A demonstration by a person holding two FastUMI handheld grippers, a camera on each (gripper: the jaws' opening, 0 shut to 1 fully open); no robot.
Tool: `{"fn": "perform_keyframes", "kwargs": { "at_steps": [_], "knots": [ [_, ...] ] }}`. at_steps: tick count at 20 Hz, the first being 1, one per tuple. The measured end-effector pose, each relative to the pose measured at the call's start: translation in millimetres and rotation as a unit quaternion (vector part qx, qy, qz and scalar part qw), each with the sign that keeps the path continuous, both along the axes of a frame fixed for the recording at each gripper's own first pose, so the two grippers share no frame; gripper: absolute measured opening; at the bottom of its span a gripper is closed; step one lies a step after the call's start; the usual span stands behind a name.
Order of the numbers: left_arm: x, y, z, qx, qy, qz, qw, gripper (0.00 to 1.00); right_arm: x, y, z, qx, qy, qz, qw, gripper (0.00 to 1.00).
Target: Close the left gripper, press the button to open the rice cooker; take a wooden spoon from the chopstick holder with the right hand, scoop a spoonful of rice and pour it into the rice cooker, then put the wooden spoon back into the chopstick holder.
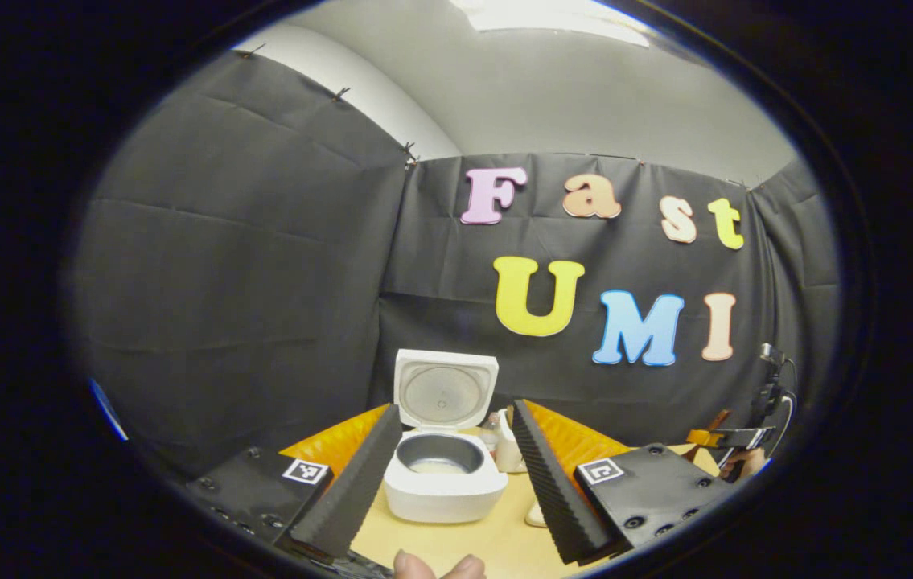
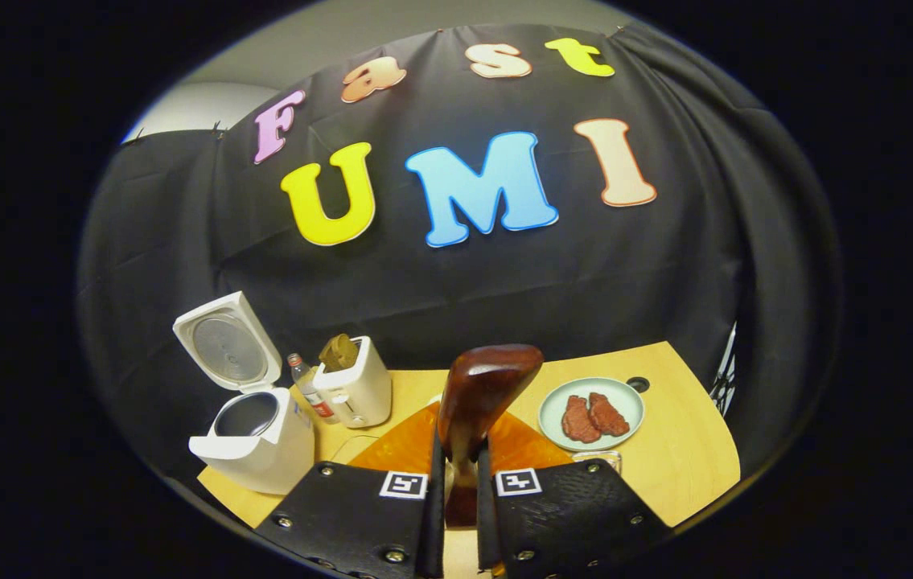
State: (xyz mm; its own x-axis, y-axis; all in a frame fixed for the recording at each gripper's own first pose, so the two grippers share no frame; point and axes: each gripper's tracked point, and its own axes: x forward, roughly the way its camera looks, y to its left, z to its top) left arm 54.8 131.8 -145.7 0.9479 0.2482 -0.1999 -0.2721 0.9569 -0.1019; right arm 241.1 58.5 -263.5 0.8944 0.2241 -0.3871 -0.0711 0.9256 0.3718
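The white rice cooker point(image 1: 444, 490) stands on the wooden table with its lid point(image 1: 444, 392) raised; a pale layer lies in the bottom of its grey pot point(image 1: 438, 460). My left gripper point(image 1: 452, 412) is open in front of it, its ribbed fingers point(image 1: 347, 492) on either side of the cooker and apart from it. My right gripper point(image 2: 460, 458) is shut on the handle of a dark wooden spoon point(image 2: 487, 388), whose bowl points up. The open rice cooker point(image 2: 255, 442) sits to that gripper's left. In the left gripper view, the right gripper point(image 1: 734, 438) shows far off to the right.
A white toaster point(image 2: 358, 390) with bread and a small bottle point(image 2: 307, 388) stand behind the cooker. A pale plate point(image 2: 625, 402) holding two pieces of meat lies to the right. A small white object point(image 1: 536, 515) sits by my left gripper's right finger. A thumb point(image 1: 436, 567) shows below.
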Motion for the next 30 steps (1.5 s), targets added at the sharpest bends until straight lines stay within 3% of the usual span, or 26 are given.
{"fn": "perform_keyframes", "kwargs": {
  "at_steps": [4, 5, 6, 7, 15, 18, 21, 25, 26, 30],
  "knots": [
    [-12.7, 24.1, -10.0, -0.029, 0.002, -0.014, 0.999, 0.94, 4.4, 48.1, -3.0, 0.003, 0.019, 0.018, 1.0, 0.17],
    [-15.9, 27.3, -12.1, -0.04, 0.006, -0.014, 0.999, 1.0, 7.1, 55.2, -8.3, -0.007, 0.024, 0.024, 0.999, 0.17],
    [-18.4, 31.5, -11.5, -0.048, 0.003, -0.014, 0.999, 0.94, 11.9, 60.1, -14.6, -0.019, 0.03, 0.028, 0.999, 0.17],
    [-20.1, 36.8, -10.8, -0.052, 0.002, -0.012, 0.999, 0.94, 16.3, 64.6, -23.8, -0.025, 0.042, 0.031, 0.998, 0.17],
    [-11.2, 60.7, -13.1, -0.027, 0.026, 0.033, 0.999, 0.97, 48.8, 123.6, -116.0, -0.058, 0.113, 0.09, 0.988, 0.17],
    [-4.8, 56.4, -18.8, -0.013, 0.042, 0.04, 0.998, 0.93, 49.7, 130.6, -139.7, -0.082, 0.12, 0.11, 0.983, 0.17],
    [-0.2, 48.7, -19.2, -0.008, 0.046, 0.049, 0.998, 0.97, 40.9, 134.2, -156.7, -0.098, 0.13, 0.125, 0.979, 0.17],
    [8.3, 41.4, -23.7, -0.007, 0.051, 0.055, 0.997, 1.0, 27.6, 141.1, -167.3, -0.091, 0.14, 0.146, 0.975, 0.17],
    [8.5, 40.4, -20.9, -0.007, 0.048, 0.058, 0.997, 0.94, 23.8, 146.1, -167.1, -0.084, 0.142, 0.155, 0.974, 0.17],
    [9.3, 38.9, -22.0, -0.004, 0.05, 0.066, 0.997, 0.97, 11.5, 169.9, -163.7, -0.002, 0.171, 0.154, 0.973, 0.17]
  ]
}}
